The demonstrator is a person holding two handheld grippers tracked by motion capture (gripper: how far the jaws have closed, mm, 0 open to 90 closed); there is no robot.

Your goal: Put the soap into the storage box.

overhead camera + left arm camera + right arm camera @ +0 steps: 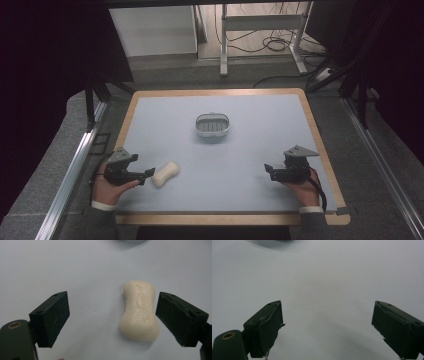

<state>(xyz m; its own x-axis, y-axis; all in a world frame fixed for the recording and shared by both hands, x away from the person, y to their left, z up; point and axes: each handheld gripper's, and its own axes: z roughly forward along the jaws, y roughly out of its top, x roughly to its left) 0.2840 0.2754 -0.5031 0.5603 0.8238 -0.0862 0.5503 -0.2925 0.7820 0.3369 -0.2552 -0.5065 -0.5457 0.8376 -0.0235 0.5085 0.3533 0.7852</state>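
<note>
While the high view sets the soap dish (212, 125) mid-tabletop (250, 150), the left tool (112, 315), jaws apart, frames lettered soap (139, 311); the right tool (327, 327) gapes over bare surface.

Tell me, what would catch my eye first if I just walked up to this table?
Probably the cream bar of soap, lying near the table's front left, between the open jaws of the left gripper and close to one of them. Next, the small grey soap dish sitting alone mid-table, and the right gripper open over bare blue surface at the front right.
</note>
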